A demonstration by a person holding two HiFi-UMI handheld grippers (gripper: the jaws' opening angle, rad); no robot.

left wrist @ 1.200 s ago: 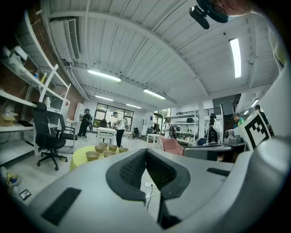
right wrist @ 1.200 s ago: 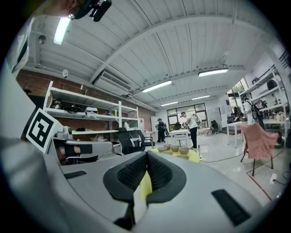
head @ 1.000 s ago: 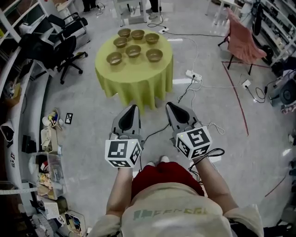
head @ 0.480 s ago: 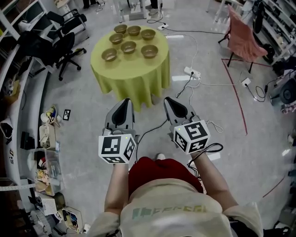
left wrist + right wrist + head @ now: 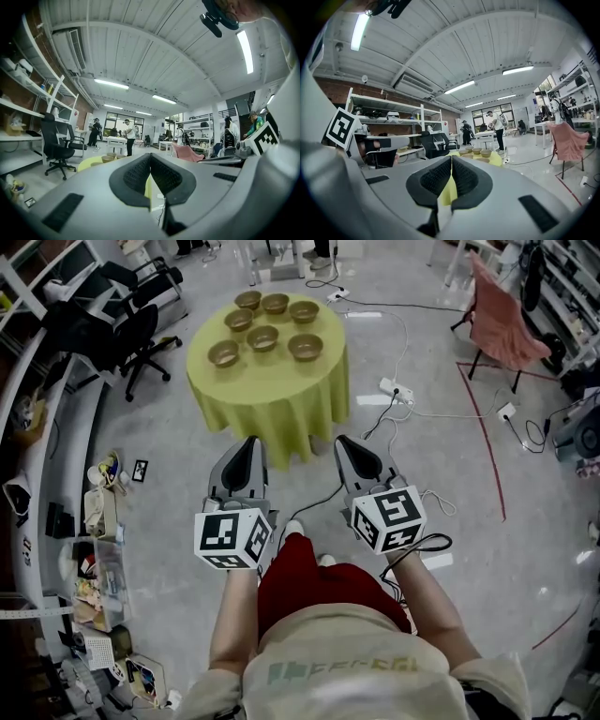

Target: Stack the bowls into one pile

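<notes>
Several brown bowls (image 5: 262, 337) sit apart, unstacked, on a round table with a yellow-green cloth (image 5: 272, 404), far ahead in the head view. My left gripper (image 5: 248, 444) and right gripper (image 5: 345, 442) are held side by side over the floor, well short of the table. Both are shut with nothing between the pads. In the left gripper view the closed jaws (image 5: 150, 158) point at the table (image 5: 89, 163), with bowls (image 5: 108, 157) on it. In the right gripper view the closed jaws (image 5: 451, 160) point at the bowls (image 5: 476, 151).
A black office chair (image 5: 141, 338) stands left of the table and a pink-draped chair (image 5: 502, 324) at the right. A power strip (image 5: 394, 390) and cables lie on the floor near the table. Clutter (image 5: 98, 521) lines the left desk. People (image 5: 127, 136) stand in the background.
The person has stepped forward; one foot now shows ahead between the grippers. Both grippers stay shut and level, shifted slightly left and up in the view.
</notes>
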